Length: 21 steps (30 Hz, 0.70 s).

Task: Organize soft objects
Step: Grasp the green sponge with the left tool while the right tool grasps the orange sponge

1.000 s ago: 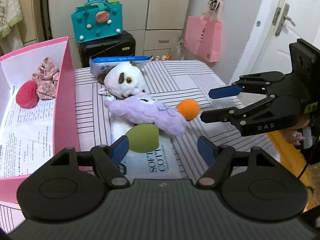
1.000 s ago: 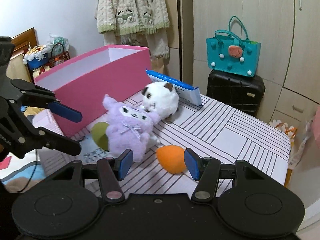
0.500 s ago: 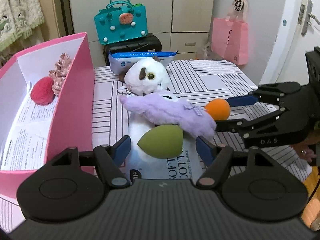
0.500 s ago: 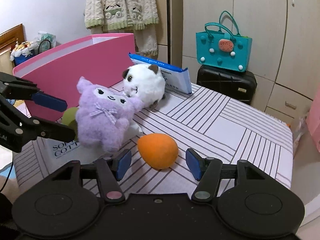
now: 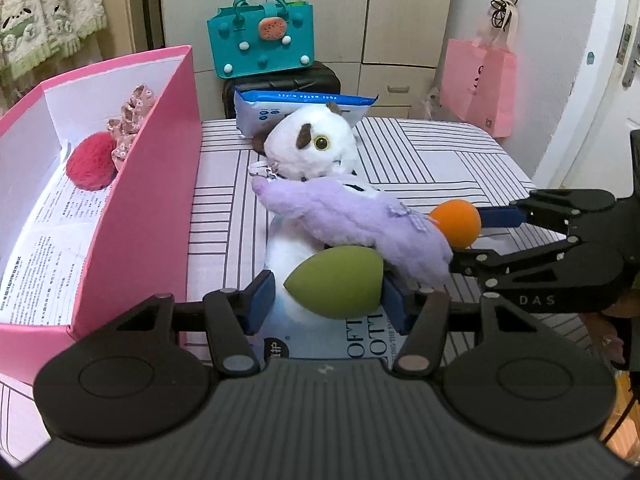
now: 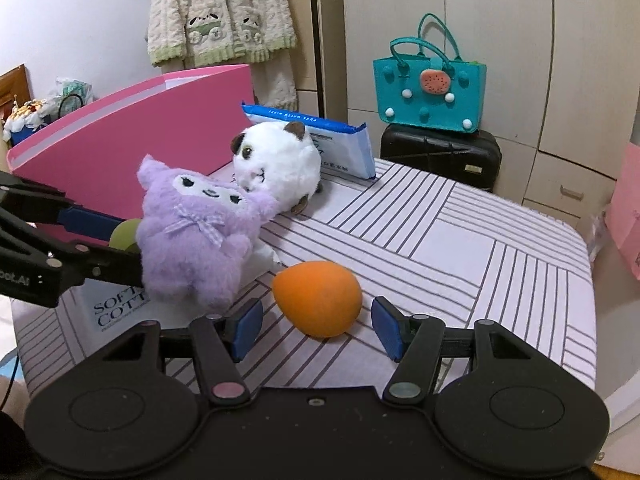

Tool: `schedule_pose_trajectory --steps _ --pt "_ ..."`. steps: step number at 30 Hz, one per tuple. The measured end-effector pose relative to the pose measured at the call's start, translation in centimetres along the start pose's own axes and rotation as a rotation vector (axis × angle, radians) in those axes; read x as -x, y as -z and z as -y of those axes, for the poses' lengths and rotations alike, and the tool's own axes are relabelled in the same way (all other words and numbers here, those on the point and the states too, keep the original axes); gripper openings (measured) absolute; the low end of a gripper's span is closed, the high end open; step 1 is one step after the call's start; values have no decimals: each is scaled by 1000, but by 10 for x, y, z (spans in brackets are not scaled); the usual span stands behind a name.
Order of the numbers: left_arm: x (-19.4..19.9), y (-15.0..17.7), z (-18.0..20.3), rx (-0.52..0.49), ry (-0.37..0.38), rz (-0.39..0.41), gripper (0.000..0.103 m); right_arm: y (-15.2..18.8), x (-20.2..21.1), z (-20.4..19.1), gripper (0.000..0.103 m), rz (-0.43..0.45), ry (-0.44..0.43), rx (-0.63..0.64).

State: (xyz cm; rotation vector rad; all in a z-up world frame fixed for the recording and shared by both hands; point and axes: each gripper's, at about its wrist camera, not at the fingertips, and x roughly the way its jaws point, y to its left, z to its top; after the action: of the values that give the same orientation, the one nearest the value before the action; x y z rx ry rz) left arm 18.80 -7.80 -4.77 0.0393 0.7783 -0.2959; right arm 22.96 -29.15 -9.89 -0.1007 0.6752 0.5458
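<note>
Two in box: a red pom (image 5: 90, 166) and a floral scrunchie (image 5: 132, 118) lie at the far end of the pink box (image 5: 160, 200), at about 10 o'clock in the left wrist view; I judge these sorted.
Left on table: six things remain on the striped table (image 6: 460, 240), so the job looks well under half done.
White plush (image 5: 308, 148): at 12 o'clock, leaning on the blue wipes pack (image 5: 296, 106) behind it; untouched.
Purple plush (image 6: 188, 232): lying across the middle, touching the white plush and resting on the cotton pack (image 5: 320, 344); untouched.
Cotton pack: flat under the purple plush and the green sponge, at 6 o'clock.
Green sponge (image 5: 336, 282): on the cotton pack, between the fingers of the left claw (image 5: 328, 300); the jaws are closing, the right pad at its blunt end, the left pad apart from its tip, so no firm grip yet.
Orange sponge (image 6: 318, 298): on the table at 6 o'clock in the right wrist view, between the fingers of the right claw (image 6: 316, 328); the jaws stand apart with gaps on both sides.
Next, as I judge: both sponges gripped and carried to the box, then the plush toys and packs.
</note>
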Motion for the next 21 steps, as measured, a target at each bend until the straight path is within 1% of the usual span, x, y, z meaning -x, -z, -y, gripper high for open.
schedule_pose_trajectory --steps 2,4,6,8,9,11,15,21 --pt "-1 0 1 -5 -1 -1 57 1 0 -4 65 -1 7 25" --pt "-2 1 2 -8 -3 -1 56 1 1 -6 64 20 30 36" --pt "-2 1 3 -13 -1 2 49 -1 1 -6 60 25 43 36" --pt "-2 2 4 -21 0 4 49 -2 0 -4 56 28 47 21" --pt "-2 3 5 -22 -3 7 49 -2 -1 -3 55 30 44 9" --pt "-1 4 5 -20 -1 14 48 -3 -3 0 50 29 30 -13" --pt "0 5 3 -3 9 18 46 -2 -3 -2 48 37 35 -31" --pt "2 4 -4 34 27 11 46 -1 0 -6 48 32 40 -28"
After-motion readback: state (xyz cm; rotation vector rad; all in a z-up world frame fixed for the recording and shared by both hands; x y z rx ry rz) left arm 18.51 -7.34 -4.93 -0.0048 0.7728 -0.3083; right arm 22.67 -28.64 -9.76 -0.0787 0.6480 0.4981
